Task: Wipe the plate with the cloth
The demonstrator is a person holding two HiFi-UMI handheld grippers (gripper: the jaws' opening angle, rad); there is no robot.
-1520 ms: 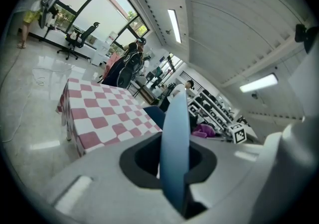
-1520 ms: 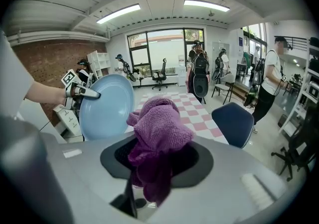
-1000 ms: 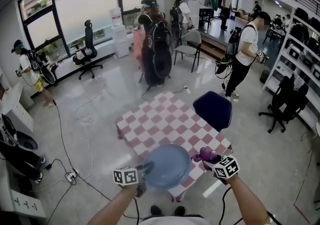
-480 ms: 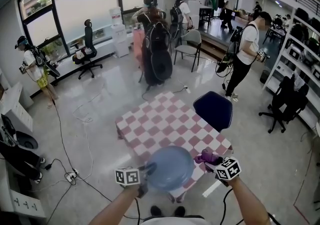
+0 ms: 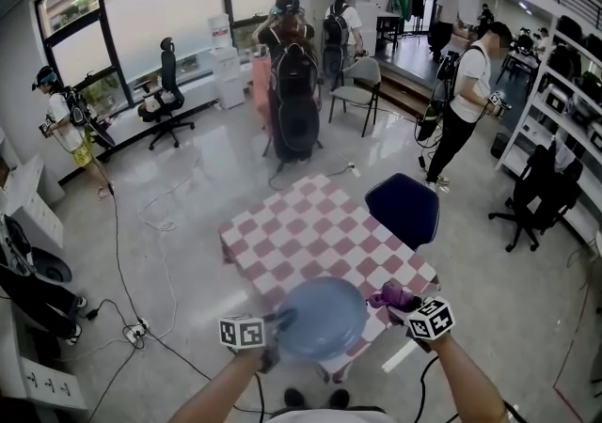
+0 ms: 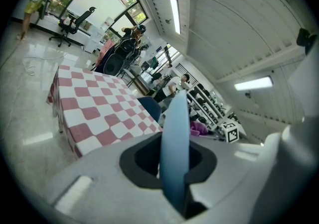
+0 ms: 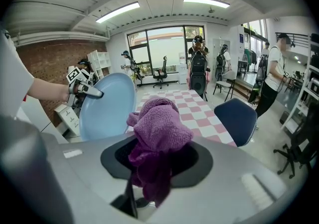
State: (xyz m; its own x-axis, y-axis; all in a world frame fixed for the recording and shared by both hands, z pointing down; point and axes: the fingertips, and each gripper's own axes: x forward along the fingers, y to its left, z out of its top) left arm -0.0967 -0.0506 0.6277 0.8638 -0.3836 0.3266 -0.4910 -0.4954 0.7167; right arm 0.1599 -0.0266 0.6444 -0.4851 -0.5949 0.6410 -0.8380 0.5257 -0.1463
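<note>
Clamping the blue plate (image 5: pixel 323 318) by its rim in the left gripper (image 5: pixel 278 320) jaws above the near edge of the tabletop (image 5: pixel 320 224), pinched the purple cloth (image 5: pixel 390 297) in the right gripper (image 5: pixel 403 305) jaws just beside it, called for a steady plate and broad, flat strokes, and had barely shifted since a second earlier.

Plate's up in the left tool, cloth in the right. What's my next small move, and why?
Probably bring the right tool leftward to press the purple cloth onto the blue plate: the left tool grips its rim, and the cloth sits beside its right edge.
</note>
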